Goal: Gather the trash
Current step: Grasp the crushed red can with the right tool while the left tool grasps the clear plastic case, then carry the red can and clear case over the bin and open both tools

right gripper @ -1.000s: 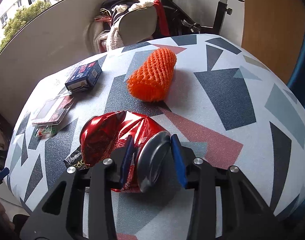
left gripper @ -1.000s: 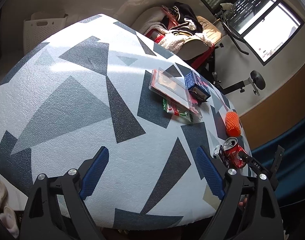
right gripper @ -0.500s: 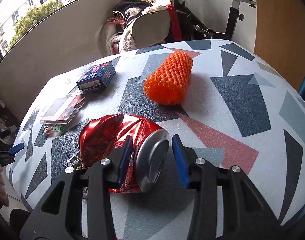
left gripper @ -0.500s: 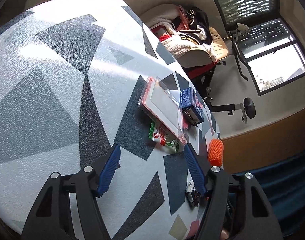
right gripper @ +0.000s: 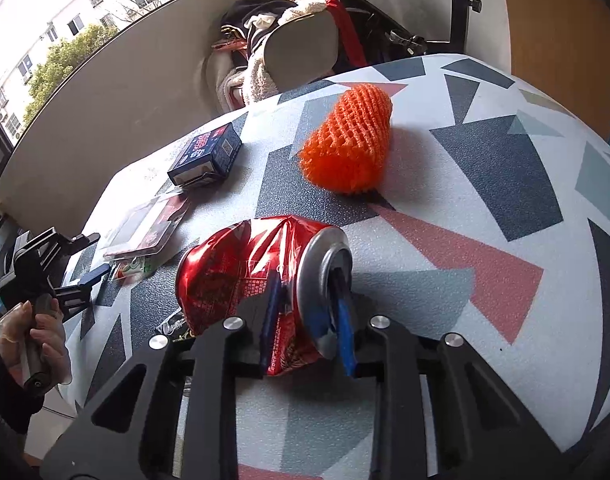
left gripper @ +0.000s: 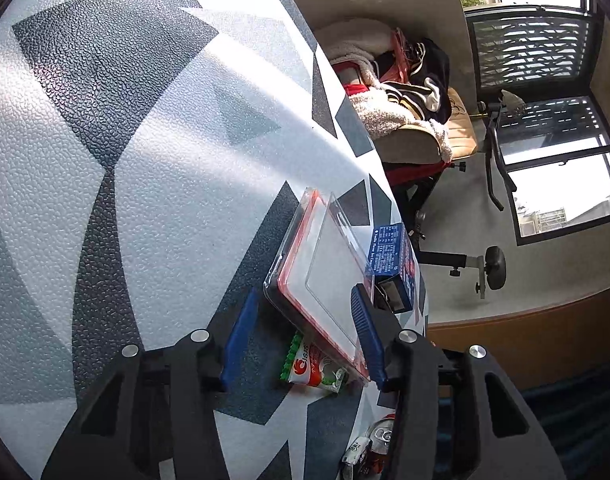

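A crushed red can point(right gripper: 233, 268) lies on the patterned table point(right gripper: 485, 200). My right gripper point(right gripper: 307, 316) is closing on its top end, one pad on the dented side and the other on the lid. A clear blister pack with a red rim point(left gripper: 329, 276) lies over a small red-and-green sachet point(left gripper: 317, 372). My left gripper point(left gripper: 301, 332) is closing around the pack's near end, which sits between the jaws with a gap still at the left pad. The right wrist view shows this gripper point(right gripper: 90, 259) at the table's left edge, held by a hand point(right gripper: 33, 328).
A blue box point(left gripper: 393, 256) sits just beyond the pack, near the table edge. An orange foam net point(right gripper: 347, 144) lies behind the can. Off the far edge stand a chair piled with clothes point(left gripper: 401, 112) and an exercise bike point(left gripper: 493, 160).
The left gripper travelled across the table to the blister pack, rolled, and its jaws narrowed around it. The right jaws closed onto the can's top end without shifting place.
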A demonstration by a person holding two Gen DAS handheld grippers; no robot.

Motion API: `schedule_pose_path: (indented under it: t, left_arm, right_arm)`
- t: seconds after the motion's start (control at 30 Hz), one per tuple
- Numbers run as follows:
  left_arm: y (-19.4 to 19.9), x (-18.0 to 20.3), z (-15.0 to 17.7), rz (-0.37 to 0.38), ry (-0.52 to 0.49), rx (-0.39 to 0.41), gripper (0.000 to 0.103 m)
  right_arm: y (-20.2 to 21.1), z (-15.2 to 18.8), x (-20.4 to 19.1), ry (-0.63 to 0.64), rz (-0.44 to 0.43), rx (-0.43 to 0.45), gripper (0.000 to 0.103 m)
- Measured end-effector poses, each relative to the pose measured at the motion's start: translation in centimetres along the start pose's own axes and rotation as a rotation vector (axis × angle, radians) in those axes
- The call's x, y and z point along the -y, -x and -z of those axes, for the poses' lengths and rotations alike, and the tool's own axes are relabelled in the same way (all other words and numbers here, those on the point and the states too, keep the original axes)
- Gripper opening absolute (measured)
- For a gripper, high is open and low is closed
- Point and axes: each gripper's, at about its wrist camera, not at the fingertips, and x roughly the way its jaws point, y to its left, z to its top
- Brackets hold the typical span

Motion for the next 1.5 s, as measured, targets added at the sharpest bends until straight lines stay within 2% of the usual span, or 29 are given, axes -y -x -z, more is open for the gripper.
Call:
schedule_pose_path:
  t: [0.13,0.3,0.5,0.57,0.7,0.83,0.9,1.07,1.2,1.5]
  left_arm:
    - [-1.2,0.0,-0.3,-0.009,-0.006,0.013,0.030]
    - [-2.4,1.2,-0.4,-0.028,-0.074,0.005,0.030]
    - [-3.2,1.5,-0.5,-0.023,-0.096,-0.004,0.028]
    - [-3.0,2.1,-0.3,-0.023,-0.141,-0.009,0.027]
    - [-0.6,5.1,-0.1,-0.003,-0.304,0.045,0.024]
    - [2.8,10.0,1.1,-0.047,-0.567,0.119,0.021]
    - [4.5,12.0,2.2,-0.045,-0.673,0.149,0.020]
    - [7.9,15.8,5.0,0.002,-0.831,0.172,0.017]
    - [9.9,17.7,7.1,0.034,-0.897,0.165,0.017]
    - [15.0,18.6,11.4,0.076,-0.938,0.124,0.017]
  right_arm:
    - [0.0,0.0,0.3,-0.008,-0.009,0.005,0.027]
    - [0.1,0.1,0.1,0.005,-0.008,0.009,0.027]
    - [0.1,0.2,0.1,0.010,-0.009,0.013,0.028]
    - [0.2,0.3,0.2,0.008,-0.010,0.011,0.027]
    - [0.5,0.1,-0.1,0.007,-0.007,0.008,0.027]
    - [1.2,0.0,-0.3,-0.001,-0.026,0.024,0.025]
    - [1.7,-0.2,-0.7,0.005,-0.029,0.037,0.025]
    - [3.3,-0.4,-1.8,0.010,-0.046,0.064,0.025]
    - [5.2,-0.3,-2.8,0.030,-0.058,0.085,0.025]
    - [9.9,0.5,-3.8,0.048,-0.073,0.121,0.025]
